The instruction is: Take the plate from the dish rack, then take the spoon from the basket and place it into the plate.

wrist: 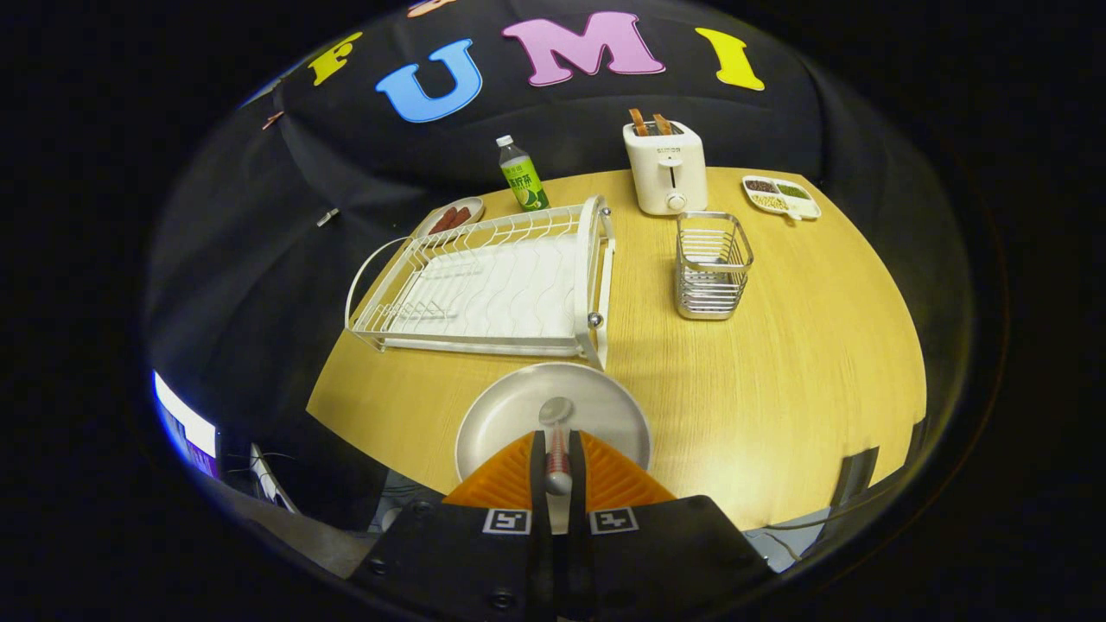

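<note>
The gripper view showed the gripper (557, 449) clamped on the handle of the spoon (556, 432), both orange fingers (510, 479) pressing it, its bowl over the plate (518, 406) on the wooden table (778, 389), just before the dish rack (492, 289), with the basket (711, 263) beyond.

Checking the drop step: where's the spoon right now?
In the gripper view the spoon is clamped between the gripper fingers, its bowl over the plate, which sits on the table just in front of the dish rack.
</note>
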Demonstrator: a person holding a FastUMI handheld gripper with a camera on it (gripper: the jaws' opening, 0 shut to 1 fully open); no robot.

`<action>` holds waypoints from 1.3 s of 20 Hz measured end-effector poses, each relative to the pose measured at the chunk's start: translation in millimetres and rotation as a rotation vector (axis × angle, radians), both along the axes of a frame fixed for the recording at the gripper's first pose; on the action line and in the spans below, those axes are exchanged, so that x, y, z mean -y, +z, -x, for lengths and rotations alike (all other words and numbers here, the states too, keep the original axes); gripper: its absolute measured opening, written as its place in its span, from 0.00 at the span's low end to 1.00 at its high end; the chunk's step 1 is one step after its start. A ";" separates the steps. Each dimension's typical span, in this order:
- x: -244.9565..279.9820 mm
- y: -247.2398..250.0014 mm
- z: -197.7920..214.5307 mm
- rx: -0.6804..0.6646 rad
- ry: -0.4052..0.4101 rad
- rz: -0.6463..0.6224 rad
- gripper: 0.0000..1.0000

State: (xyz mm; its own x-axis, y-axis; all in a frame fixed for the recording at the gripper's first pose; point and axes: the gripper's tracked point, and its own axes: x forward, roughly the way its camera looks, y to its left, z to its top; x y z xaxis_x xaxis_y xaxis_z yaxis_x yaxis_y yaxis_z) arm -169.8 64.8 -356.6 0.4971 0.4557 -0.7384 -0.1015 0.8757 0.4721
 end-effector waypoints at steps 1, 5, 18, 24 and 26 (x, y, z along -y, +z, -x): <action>-4.1 0.9 -2.0 0.004 0.002 -0.008 0.10; -8.3 -3.9 -2.6 -0.015 0.015 -0.009 0.11; 14.3 -30.6 -0.9 -0.056 -0.001 0.165 0.95; 20.4 6.8 -23.9 0.048 0.002 0.188 0.99; 24.0 31.9 -42.3 0.108 -0.003 0.197 0.99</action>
State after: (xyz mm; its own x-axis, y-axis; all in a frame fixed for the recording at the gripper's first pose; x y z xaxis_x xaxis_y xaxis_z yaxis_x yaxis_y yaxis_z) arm -127.5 40.9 -324.7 0.5796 0.3062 -0.7552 -0.1396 0.9503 0.2782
